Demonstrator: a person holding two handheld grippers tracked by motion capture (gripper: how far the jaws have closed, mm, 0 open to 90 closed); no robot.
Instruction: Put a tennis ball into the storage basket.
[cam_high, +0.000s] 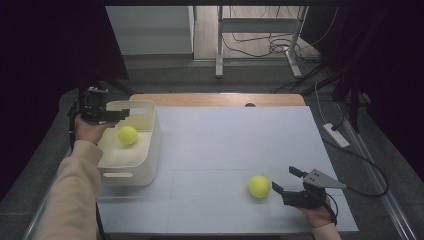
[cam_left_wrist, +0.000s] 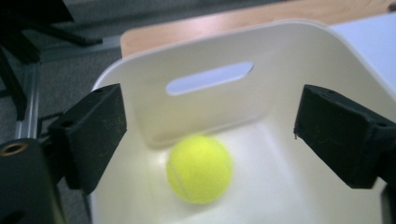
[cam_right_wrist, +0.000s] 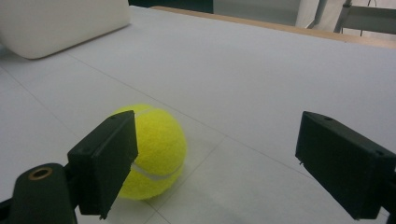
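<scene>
L gripper hangs over the white bin at the tabletop's left edge, jaws wide apart w/ nothing between them; one tennis ball lies on the bin floor just below, clear of the pads; second tennis ball sits on the tabletop near the front right; R gripper is just beside it, jaws open, ball near one pad but not clamped.
</scene>
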